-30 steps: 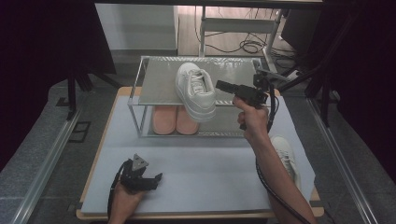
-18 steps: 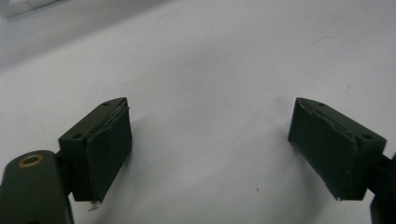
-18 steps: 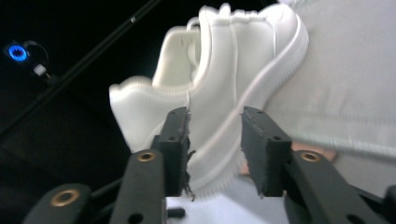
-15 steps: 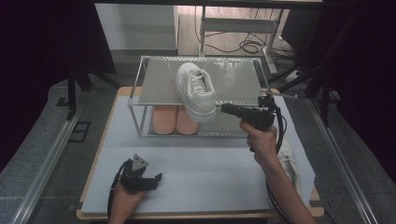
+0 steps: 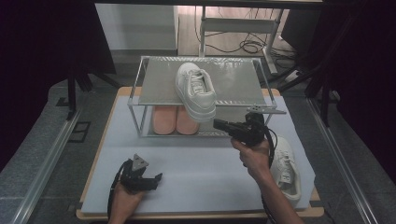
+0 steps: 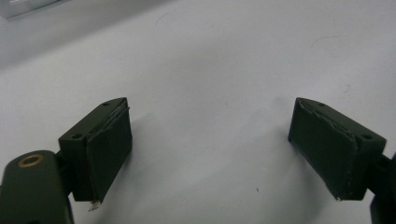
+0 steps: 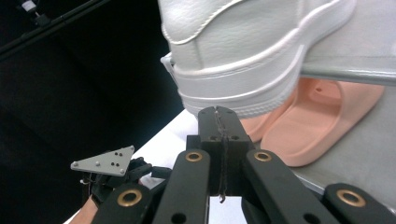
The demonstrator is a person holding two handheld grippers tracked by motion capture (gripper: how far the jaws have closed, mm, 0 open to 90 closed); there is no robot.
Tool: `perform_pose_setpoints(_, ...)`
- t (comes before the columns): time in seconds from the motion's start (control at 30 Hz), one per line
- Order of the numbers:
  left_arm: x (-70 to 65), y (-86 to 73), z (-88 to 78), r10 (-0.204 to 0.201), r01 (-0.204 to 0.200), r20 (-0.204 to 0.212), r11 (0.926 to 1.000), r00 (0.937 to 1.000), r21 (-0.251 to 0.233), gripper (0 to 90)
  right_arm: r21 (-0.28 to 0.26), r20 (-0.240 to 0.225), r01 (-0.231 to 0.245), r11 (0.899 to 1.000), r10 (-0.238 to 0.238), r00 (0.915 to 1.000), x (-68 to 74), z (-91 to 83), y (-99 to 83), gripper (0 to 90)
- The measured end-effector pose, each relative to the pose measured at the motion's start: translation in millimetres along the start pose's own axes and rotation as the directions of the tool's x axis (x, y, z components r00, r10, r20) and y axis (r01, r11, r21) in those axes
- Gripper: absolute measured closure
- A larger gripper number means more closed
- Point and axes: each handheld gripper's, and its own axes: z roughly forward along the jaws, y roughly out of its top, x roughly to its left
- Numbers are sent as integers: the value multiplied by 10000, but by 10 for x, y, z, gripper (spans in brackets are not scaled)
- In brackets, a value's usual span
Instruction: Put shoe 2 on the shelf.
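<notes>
Since a second ago your right hand-held gripper [image 5: 219,124] has drawn back and down from the white sneaker [image 5: 196,91] on the rack [image 5: 154,84], its jaws closing on nothing until they met. At left, your left hand-held gripper [image 5: 156,177] rests wide open on the tabletop [image 5: 196,172]. That sneaker overhangs the rack's front edge; the second sneaker [image 5: 286,170], probably its pair, lies beside your right forearm.

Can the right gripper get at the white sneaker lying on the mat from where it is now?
Probably yes. The right gripper, shut and empty, hangs before the metal shoe rack; the white sneaker on the mat lies beside that forearm with nothing over it, so pulling back and opening should do.
</notes>
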Motion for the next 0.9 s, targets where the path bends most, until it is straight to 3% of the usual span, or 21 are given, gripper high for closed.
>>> perform_pose_setpoints(0.2,0,0,-1,24,-24,-5,10000,10000,3,138,143,268,79,9999,-83,9996,-4,130,-9,900)
perform_pose_setpoints(0.43,1,0,-1,15,-15,0,10000,10000,8,137,172,215,191,9997,-195,9996,8,183,24,900)
perform_pose_setpoints(0.8,1,0,-1,25,-25,1,10000,10000,5,138,325,320,392,9987,-403,9987,26,486,102,900)
perform_pose_setpoints(0.9,1,0,0,13,-13,-1,10000,10000,-9,138,351,471,753,9965,-769,9959,34,600,126,900)
